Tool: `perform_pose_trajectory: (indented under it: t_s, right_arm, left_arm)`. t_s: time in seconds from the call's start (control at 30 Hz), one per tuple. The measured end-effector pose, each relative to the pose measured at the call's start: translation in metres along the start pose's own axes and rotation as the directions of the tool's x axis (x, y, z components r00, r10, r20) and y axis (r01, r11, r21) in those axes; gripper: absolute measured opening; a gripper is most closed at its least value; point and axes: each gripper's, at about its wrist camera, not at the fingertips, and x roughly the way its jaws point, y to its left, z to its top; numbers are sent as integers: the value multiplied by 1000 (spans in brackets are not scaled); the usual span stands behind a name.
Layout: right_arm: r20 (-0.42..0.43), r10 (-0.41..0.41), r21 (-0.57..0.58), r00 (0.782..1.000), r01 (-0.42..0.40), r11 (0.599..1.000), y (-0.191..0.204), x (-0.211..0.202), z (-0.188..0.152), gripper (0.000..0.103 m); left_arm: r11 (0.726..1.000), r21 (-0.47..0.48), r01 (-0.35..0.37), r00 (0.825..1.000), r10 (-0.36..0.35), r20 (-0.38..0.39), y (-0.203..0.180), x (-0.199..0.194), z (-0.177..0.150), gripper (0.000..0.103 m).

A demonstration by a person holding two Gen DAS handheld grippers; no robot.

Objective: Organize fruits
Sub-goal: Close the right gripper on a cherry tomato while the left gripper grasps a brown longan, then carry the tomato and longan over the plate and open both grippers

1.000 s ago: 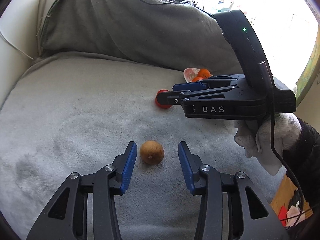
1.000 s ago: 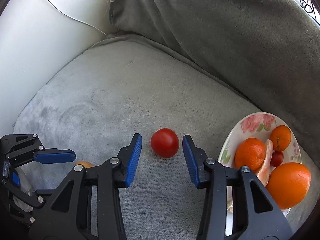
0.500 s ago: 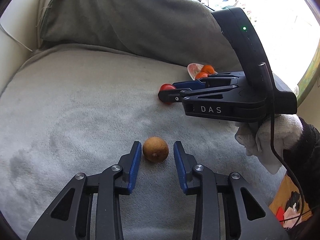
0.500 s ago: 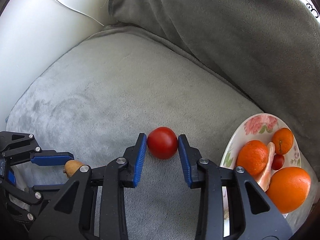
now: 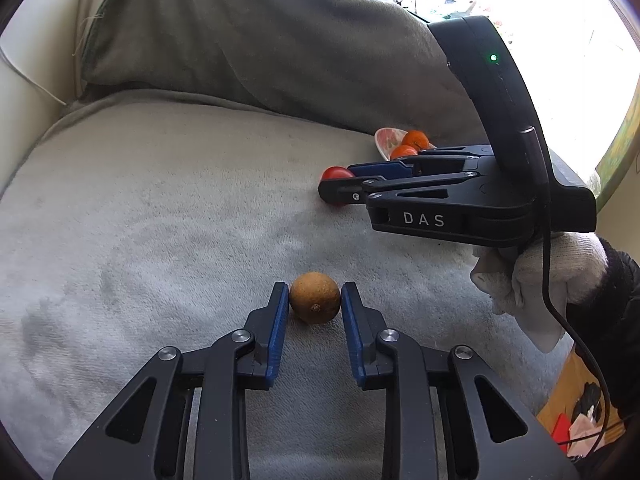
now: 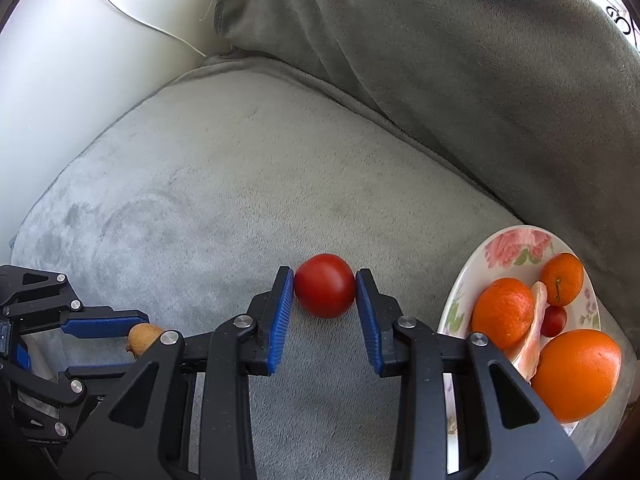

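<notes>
Pressing in from both sides, the blue pads of my left gripper (image 5: 314, 300) are clamped on a small brown fruit (image 5: 315, 297) that sits on the grey sofa cushion (image 5: 168, 208). My right gripper (image 6: 325, 288) has its fingers (image 6: 281, 304) closed against a red tomato (image 6: 325, 285), one pad on each flank, the tomato resting on the same cushion. From the left wrist view, that right gripper lies beyond the brown fruit, held by my white-gloved hand (image 5: 540, 276). Just to the right of the tomato stands a flowered plate (image 6: 516, 242) holding a large orange (image 6: 576, 374), two mandarins (image 6: 503, 312), a small dark red fruit (image 6: 554, 320) and a pale pink wedge (image 6: 534, 332). A darker grey back cushion (image 6: 460, 60) rises behind the seat, with a thin white cable (image 6: 132, 16) across the pale armrest.
</notes>
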Motion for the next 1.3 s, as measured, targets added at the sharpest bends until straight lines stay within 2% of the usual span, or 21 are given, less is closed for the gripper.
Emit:
perform_pose_trajectory:
  t_s: [0.33,0.6,0.93,1.3]
  right_arm:
    - [54,18,17,998,-19,1000,0,-24,-5,33]
    - [130,27,50,991,-34,998,-6,-59,-16,33]
    - [216,-13,140,976,-18,990,-43,-109,-43,33]
    - [229,-87,251,970,27,967,-92,-136,-78,33]
  left_arm:
    - [1000,4,1,1000,-1,17,1,-12,2,25]
    - [1000,21,2,999,-3,39,-4,-19,9,25]
    - [998,64,22,997,-27,79,-24,-17,32,25]
    - [990,135,48,992,-63,106,-56,1,71,25]
